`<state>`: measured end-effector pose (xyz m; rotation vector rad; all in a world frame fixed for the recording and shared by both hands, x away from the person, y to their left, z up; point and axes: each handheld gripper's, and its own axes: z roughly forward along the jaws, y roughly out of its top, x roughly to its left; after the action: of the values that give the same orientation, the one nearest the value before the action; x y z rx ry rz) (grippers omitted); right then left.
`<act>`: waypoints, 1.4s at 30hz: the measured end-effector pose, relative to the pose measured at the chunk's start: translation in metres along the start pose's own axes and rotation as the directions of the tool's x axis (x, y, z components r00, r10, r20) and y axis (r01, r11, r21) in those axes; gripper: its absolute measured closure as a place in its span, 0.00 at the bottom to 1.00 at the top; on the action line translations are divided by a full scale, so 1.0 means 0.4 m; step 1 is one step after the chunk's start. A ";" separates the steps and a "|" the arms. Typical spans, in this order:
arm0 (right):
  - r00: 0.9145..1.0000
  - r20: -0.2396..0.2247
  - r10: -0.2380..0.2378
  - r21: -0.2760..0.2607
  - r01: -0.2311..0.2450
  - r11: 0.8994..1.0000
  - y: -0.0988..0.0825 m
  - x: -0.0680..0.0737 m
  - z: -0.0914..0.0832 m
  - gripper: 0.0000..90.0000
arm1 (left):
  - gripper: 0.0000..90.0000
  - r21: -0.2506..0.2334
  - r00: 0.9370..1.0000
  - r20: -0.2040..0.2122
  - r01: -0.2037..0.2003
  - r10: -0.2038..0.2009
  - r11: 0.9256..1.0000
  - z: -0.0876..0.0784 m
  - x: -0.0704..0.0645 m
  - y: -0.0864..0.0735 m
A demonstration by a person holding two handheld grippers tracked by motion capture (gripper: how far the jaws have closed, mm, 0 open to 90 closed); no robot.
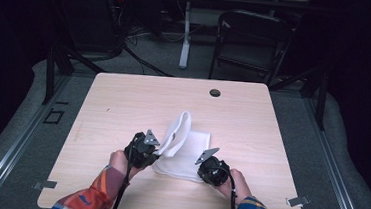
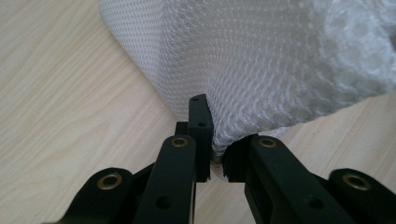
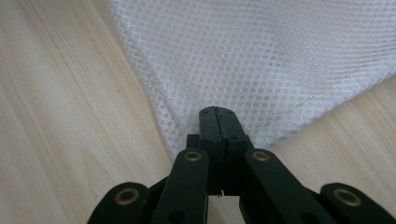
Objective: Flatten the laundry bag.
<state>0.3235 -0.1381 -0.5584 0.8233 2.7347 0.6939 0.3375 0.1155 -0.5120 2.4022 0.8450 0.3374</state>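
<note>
Looks like a lab or studio setup to us: we see a bare wooden table [image 1: 123,104] on grey carpet [image 1: 27,117], black curtains around, cables [image 1: 142,61] everywhere, plus a folding chair [image 1: 251,39] behind.

In the high view the left gripper [image 1: 155,151] and the right gripper [image 1: 204,161] are so small that you cannot see their tips or where they meet the white cloth [image 1: 183,144]. In the left gripper view the cloth runs off the top and right edges, its far right part is blurry, and it hides one jaw's tip. The person's arms are cut off at the bottom
</note>
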 end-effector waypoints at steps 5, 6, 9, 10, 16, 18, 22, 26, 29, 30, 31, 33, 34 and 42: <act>1.000 0.002 0.002 0.001 -0.002 1.000 0.000 -0.001 0.000 1.00 | 0.94 0.005 1.000 -0.007 0.003 -0.003 1.000 0.000 0.003 -0.002; 1.000 0.003 0.002 0.001 -0.002 1.000 0.000 -0.001 0.000 1.00 | 0.94 0.005 1.000 -0.005 0.005 -0.005 1.000 0.001 0.004 -0.003; 1.000 0.004 0.002 0.002 -0.002 1.000 0.000 -0.002 -0.001 1.00 | 0.94 0.009 1.000 -0.009 0.018 -0.018 1.000 0.002 0.009 -0.005; 1.000 0.003 0.004 0.002 -0.004 1.000 -0.001 -0.002 -0.001 1.00 | 0.94 0.013 1.000 -0.010 0.021 -0.021 1.000 0.002 0.011 -0.006; 1.000 0.005 0.010 -0.003 -0.010 1.000 -0.002 -0.004 0.000 1.00 | 0.94 0.018 0.999 -0.004 0.041 -0.041 0.999 0.005 0.021 -0.011; 1.000 0.004 0.008 0.001 -0.008 1.000 -0.002 -0.005 -0.001 1.00 | 0.93 0.026 0.999 -0.001 0.045 -0.045 0.999 0.005 0.026 -0.015; 1.000 0.006 0.010 -0.002 -0.010 1.000 -0.003 -0.006 -0.001 1.00 | 0.93 0.033 0.998 -0.003 0.059 -0.059 0.998 0.009 0.034 -0.021; 1.000 0.006 0.011 0.000 -0.011 1.000 -0.003 -0.007 -0.001 1.00 | 0.94 0.049 0.998 0.001 0.069 -0.069 0.996 0.013 0.042 -0.026; 1.000 0.008 0.012 0.003 -0.012 1.000 -0.003 -0.008 -0.002 1.00 | 0.95 0.059 0.997 0.005 0.075 -0.076 0.995 0.015 0.046 -0.028; 1.000 0.009 0.011 0.005 -0.011 1.000 -0.003 -0.009 -0.002 1.00 | 0.95 0.061 0.997 0.005 0.077 -0.077 0.995 0.016 0.047 -0.029; 1.000 0.007 0.006 0.012 -0.006 1.000 -0.003 -0.010 -0.004 1.00 | 0.95 0.062 0.997 0.007 0.079 -0.079 0.995 0.017 0.047 -0.030; 1.000 0.016 0.006 0.016 -0.006 1.000 -0.003 -0.011 -0.005 1.00 | 0.95 0.066 0.997 0.008 0.081 -0.082 0.995 0.017 0.048 -0.031; 1.000 0.010 0.015 0.005 -0.015 1.000 -0.004 -0.011 -0.003 1.00 | 0.95 0.070 0.997 0.009 0.080 -0.081 0.994 0.018 0.049 -0.032; 0.999 0.028 0.016 0.015 -0.016 1.000 -0.007 -0.020 -0.006 1.00 | 0.95 0.078 0.995 0.023 0.094 -0.096 0.993 0.024 0.047 -0.038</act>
<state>0.3278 -0.1455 -0.5573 0.8528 2.7149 0.6599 0.3484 0.1333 -0.5279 2.4214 0.9721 0.2392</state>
